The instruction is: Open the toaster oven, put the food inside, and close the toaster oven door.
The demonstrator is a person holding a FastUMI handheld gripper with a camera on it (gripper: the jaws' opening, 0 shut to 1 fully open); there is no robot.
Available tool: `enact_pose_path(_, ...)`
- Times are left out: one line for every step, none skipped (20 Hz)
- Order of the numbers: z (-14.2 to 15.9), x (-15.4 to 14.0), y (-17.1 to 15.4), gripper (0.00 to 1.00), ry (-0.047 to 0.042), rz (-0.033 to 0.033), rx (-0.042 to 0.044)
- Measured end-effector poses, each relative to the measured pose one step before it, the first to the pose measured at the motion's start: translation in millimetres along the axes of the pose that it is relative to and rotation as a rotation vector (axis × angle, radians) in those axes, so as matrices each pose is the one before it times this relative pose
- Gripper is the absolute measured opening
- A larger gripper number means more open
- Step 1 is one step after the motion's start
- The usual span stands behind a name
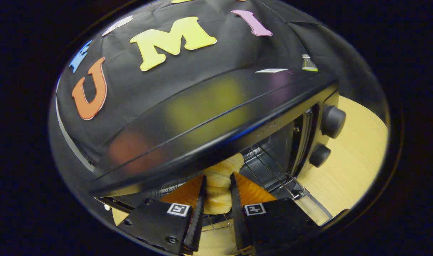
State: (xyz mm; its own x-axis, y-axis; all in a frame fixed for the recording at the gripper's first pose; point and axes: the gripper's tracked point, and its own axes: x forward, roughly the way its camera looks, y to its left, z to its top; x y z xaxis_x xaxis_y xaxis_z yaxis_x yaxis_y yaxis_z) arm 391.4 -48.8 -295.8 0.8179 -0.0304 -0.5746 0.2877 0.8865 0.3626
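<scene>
Between the hand-held gripper [218, 193] fingers, a pinched croissant [220, 177], just inside the open toaster oven [273, 128].

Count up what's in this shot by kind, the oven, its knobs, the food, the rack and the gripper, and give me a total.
Toaster oven: 1, door open
Knobs: 2, upper and lower
Food: 1, a croissant pinched between the fingers
Rack: 1, inside the oven
Gripper: 1, shut on the croissant
Total: 6
</scene>
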Motion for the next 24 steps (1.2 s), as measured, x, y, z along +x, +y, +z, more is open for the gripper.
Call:
enact_pose_path(0.68,2.77,-1.08,0.45,-0.00642,0.00175,0.00693)
enact_pose_path(0.39,0.49,0.01,0.48,-0.00397,0.00179,0.0036)
enact_pose_path(-1.09,-0.38,1.42,0.51,-0.00013,0.00885,-0.00091)
enact_pose_path(-0.03,-0.54,2.04,0.56,0.00175,0.00256,-0.01148)
enact_pose_path(0.97,-4.94,-0.49,0.63,-0.00636,-0.00313,-0.00895)
enact_pose_path(3.31,-3.15,1.35,0.7,-0.0139,-0.00195,-0.00228)
enact_pose_path(-1.67,-5.62,0.59,0.77,-0.00261,-0.00917,-0.01394)
enact_pose_path(0.8,-6.56,0.39,0.83,0.00515,-0.00089,-0.01408)
enact_pose_path(-2.5,-5.43,3.11,0.9,-0.00128,0.01823,-0.00628)
enact_pose_path(-1.13,-6.13,4.19,0.97,0.00847,0.01948,0.00269)
enact_pose_path(-2.94,-7.33,-0.57,0.97,0.0092,0.00165,-0.00341)
enact_pose_path(-4.95,-6.86,-0.49,0.97,0.01051,0.00366,-0.01193)
enact_pose_path(-5.61,-7.84,-0.22,0.97,0.0152,0.00655,-0.01705)
enact_pose_path(-4.86,-8.82,-1.42,0.97,0.00594,0.00399,-0.01276)
enact_pose_path(-4.53,-10.55,0.04,0.97,0.00116,0.0073,-0.00853)
enact_pose_path(-5.66,-12.33,2.7,0.97,0.00624,0.01526,-0.01735)
enact_pose_path(-4.29,-12.95,2.94,0.97,0.00126,0.01679,-0.01987)
enact_pose_path(-3.13,-12.54,1.51,0.97,-0.00241,0.01164,-0.02524)
enact_pose_path(-2.41,-11.61,0.92,0.97,-0.00118,0.00679,-0.02689)
enact_pose_path(-3.13,-12.05,2.42,0.97,0.00128,0.01411,-0.02299)
enact_pose_path(-3.67,-12.48,3.06,0.97,-0.00166,0.01267,-0.01923)
enact_pose_path(-4.69,-12.67,1.07,0.97,0.00182,0.00859,-0.02116)
enact_pose_path(-6.29,-13.58,1.69,0.97,0.00865,0.01191,-0.02596)
enact_pose_path(-8.04,-12.79,1.17,0.97,0.01515,0.00964,-0.02871)
